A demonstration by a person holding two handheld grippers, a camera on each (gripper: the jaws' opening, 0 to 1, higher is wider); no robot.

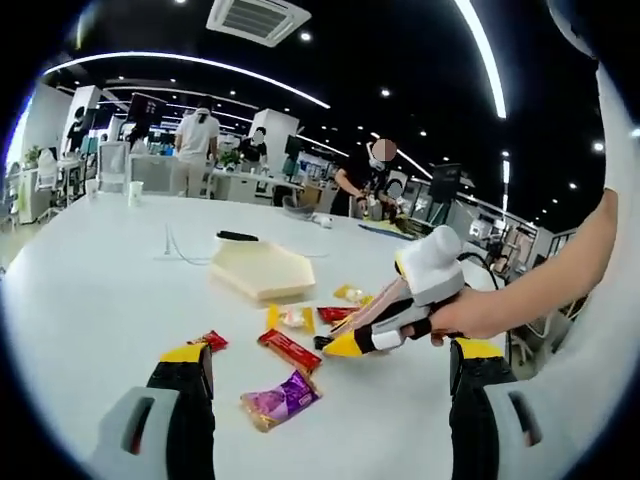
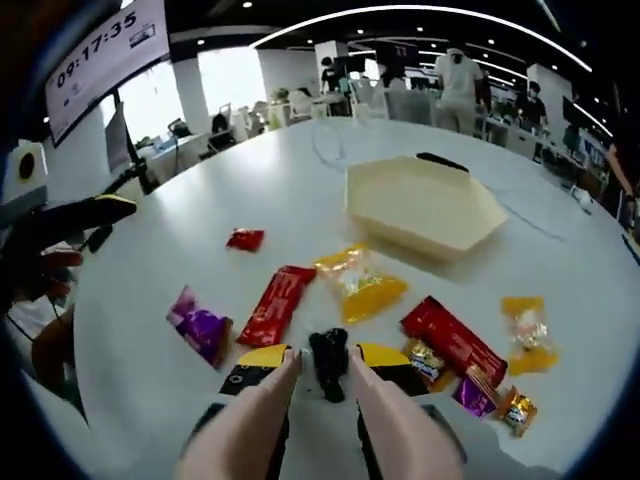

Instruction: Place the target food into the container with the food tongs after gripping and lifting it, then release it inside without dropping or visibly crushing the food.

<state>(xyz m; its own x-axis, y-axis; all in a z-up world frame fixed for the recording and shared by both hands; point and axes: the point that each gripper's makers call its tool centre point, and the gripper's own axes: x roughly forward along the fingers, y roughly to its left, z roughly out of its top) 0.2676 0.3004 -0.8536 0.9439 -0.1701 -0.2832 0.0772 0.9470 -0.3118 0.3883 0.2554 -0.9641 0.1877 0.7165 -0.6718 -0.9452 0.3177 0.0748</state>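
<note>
1. Tongs (image 2: 320, 410) in the right gripper view rise from the bottom, two pale arms pinched by the right gripper (image 2: 322, 362). Its yellow-tipped jaws are squeezed onto the tong arms, which explains why the tong ends sit apart but near a small dark wrapped sweet (image 2: 328, 362), probably the target, lying between them on the white table (image 2: 200, 210).
2. Ahead of the tong tips lies a yellow packet (image 2: 362, 284), to their left a long red bar (image 2: 276, 303) and a purple packet (image 2: 200, 326), to their right a red packet (image 2: 452, 340) and small gold sweets. Well beyond, the cream hexagonal container (image 2: 424, 206) stands open, with bare table on the way; lifting over the yellow packet looks necessary.
3. Left gripper view: the left gripper (image 1: 330, 360) has its jaws wide apart, holding nothing, hovering over the table. Between them, ahead, sit the purple packet (image 1: 281, 398) and red bar (image 1: 289, 349). The right gripper (image 1: 415, 295) enters from the right, held in a hand (image 1: 480, 312), tongs angled down to the sweets. The container (image 1: 262, 269) lies farther off, open room around it.
</note>
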